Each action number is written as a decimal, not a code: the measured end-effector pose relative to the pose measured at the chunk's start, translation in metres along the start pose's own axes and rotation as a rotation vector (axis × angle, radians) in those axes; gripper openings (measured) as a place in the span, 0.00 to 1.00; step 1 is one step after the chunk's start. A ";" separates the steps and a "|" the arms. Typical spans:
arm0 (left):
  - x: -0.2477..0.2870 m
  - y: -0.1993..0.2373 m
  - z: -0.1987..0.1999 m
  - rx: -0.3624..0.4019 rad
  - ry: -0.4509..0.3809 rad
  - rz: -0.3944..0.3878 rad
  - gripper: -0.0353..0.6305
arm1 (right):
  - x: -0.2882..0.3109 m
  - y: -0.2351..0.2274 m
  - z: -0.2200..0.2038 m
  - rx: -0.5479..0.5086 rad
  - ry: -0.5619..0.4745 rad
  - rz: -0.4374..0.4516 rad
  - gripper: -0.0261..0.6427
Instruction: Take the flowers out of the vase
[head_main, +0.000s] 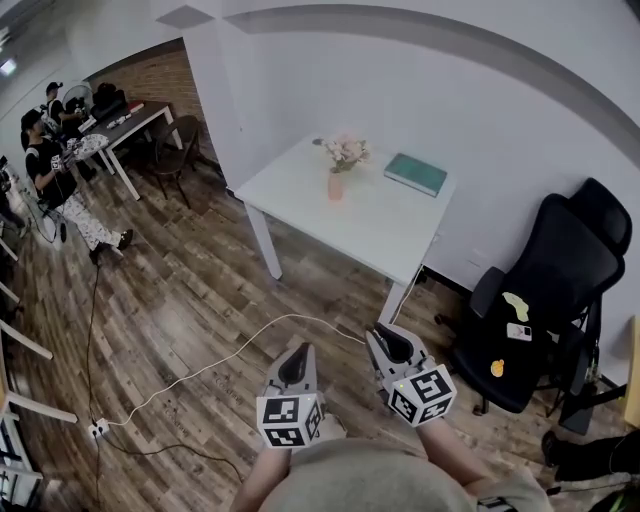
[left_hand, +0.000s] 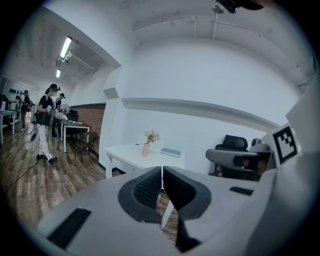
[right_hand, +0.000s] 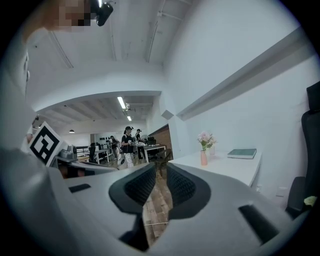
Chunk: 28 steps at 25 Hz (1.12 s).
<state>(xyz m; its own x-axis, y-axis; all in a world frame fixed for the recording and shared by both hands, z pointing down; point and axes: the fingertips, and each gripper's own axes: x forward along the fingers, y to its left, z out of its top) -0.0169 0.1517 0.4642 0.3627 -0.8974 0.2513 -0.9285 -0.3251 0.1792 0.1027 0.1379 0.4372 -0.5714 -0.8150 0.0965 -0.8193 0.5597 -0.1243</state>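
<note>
We held both tongs low over the wooden floor (head_main: 180, 300), well short of the counter (head_main: 290, 190). The left tongs (head_main: 300, 352) had their jaws drawn together to a bare slit, with nothing in them. The right tongs (head_main: 386, 335) stood narrowly apart (floor planks showed through the gap) and gripped nothing either. The pink flowers (head_main: 346, 151) sat upright in the vase (head_main: 336, 186), a small pink one, which stood on the white counter, well away from both tongs. A green book (head_main: 416, 173) lay flat on the same counter, to the right of the vase and apart from it. A black chair (head_main: 560, 270) stood off the counter's right end. A white cable (head_main: 220, 360) ran across the floor just ahead of the tongs. People (head_main: 45, 170) stood far off at the left.
</note>
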 end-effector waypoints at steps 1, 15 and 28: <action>0.007 0.005 0.003 0.000 0.001 -0.002 0.07 | 0.008 -0.003 0.002 0.001 0.000 -0.002 0.15; 0.091 0.074 0.047 0.001 0.007 -0.055 0.07 | 0.115 -0.026 0.029 0.008 -0.005 -0.040 0.21; 0.146 0.130 0.066 0.013 0.012 -0.101 0.07 | 0.191 -0.037 0.033 0.013 -0.029 -0.086 0.26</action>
<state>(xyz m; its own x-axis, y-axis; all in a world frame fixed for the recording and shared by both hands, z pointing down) -0.0903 -0.0416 0.4614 0.4552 -0.8562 0.2442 -0.8882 -0.4176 0.1915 0.0256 -0.0431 0.4271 -0.4971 -0.8641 0.0784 -0.8645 0.4855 -0.1300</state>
